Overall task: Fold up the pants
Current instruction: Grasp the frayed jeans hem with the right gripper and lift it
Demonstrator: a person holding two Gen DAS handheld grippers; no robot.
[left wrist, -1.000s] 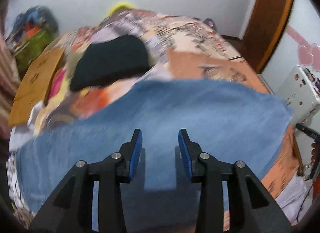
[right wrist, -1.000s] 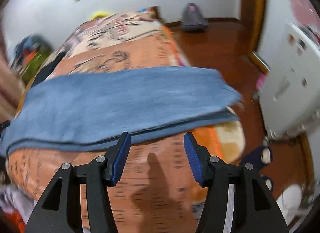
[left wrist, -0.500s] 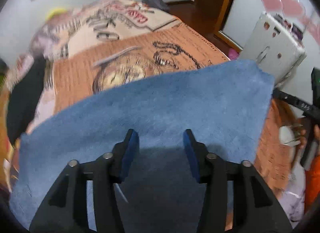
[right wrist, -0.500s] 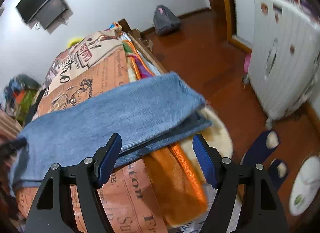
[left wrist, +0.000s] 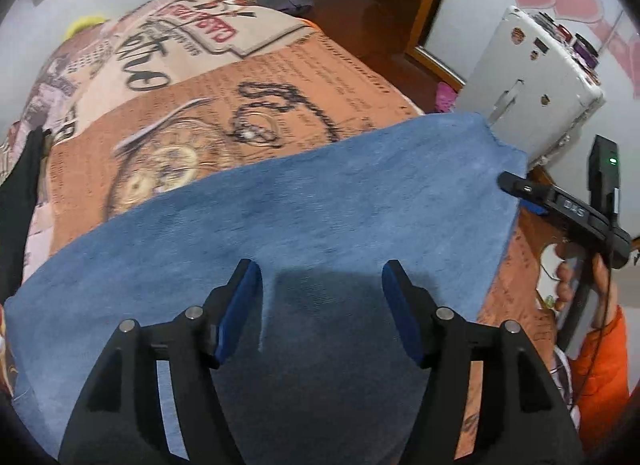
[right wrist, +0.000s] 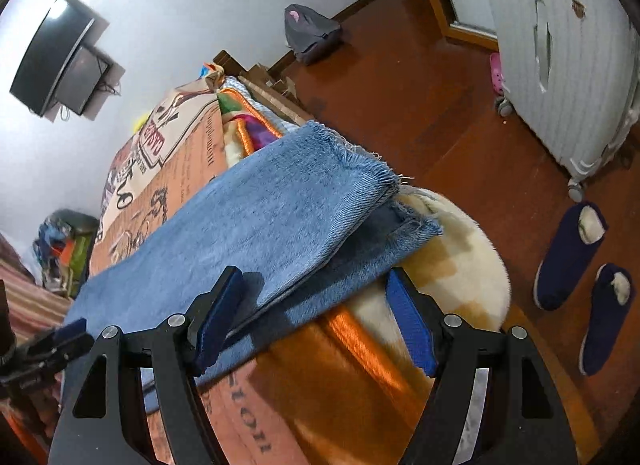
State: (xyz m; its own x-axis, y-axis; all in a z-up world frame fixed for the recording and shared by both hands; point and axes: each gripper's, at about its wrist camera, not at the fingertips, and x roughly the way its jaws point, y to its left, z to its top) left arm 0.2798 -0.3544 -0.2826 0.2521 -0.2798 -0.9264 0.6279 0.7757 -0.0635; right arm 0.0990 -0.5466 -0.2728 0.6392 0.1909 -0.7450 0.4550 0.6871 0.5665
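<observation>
your left hand-held gripper [left wrist: 322, 305] is opening, empty, over the pants [left wrist: 304, 225] lying folded across the bed [left wrist: 280, 77]; your right hand-held gripper [right wrist: 314, 319], spread, straddles their lower edge: pinch both layers there.

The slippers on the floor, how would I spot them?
Find the white radiator standing on the brown wooden floor beside the bed. Just below it lie two dark blue slippers side by side, the only footwear with fluffy cream lining showing.
</observation>
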